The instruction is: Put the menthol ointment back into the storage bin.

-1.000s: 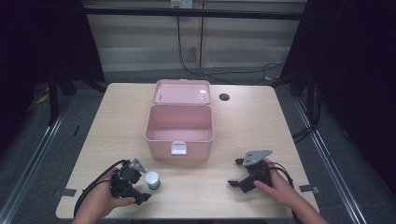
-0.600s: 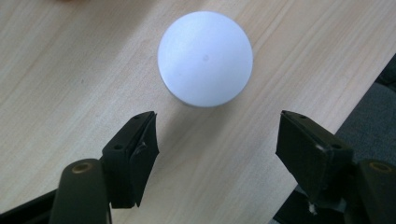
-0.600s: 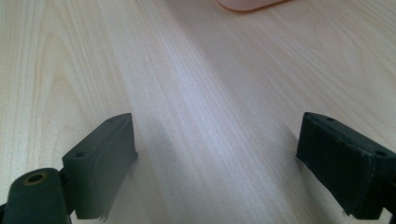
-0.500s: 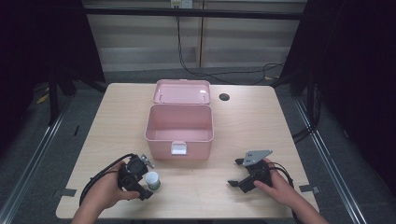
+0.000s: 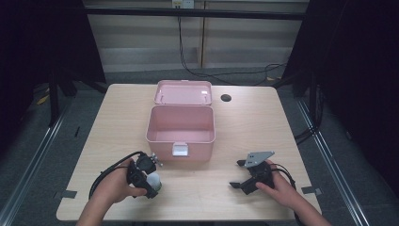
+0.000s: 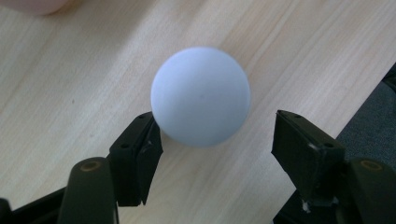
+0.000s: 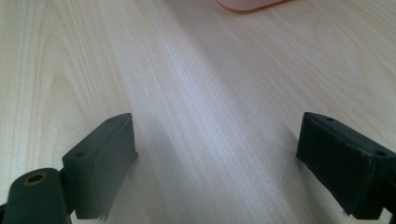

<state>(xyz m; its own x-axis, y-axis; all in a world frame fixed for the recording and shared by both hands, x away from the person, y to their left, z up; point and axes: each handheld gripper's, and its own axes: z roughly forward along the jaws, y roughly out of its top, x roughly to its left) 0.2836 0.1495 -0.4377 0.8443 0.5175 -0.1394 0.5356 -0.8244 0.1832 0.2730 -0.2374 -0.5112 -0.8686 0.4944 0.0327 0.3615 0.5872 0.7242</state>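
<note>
Small white plastic ball [image 6: 201,95] lies between left gripper [image 6: 217,137] jaws, wide open, 1 jaw touching; right gripper [image 7: 217,163] open, empty, well apart from ball.

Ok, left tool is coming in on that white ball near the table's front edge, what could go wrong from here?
1. The smooth round white ball touches just one jaw of the open left tool; closing off-centre could squirt it away.
2. It sits near the light wooden table's front edge, so a nudge might roll it off.
3. The open pink plastic box stands close beyond; a rushed lift could clip its front wall.
</note>
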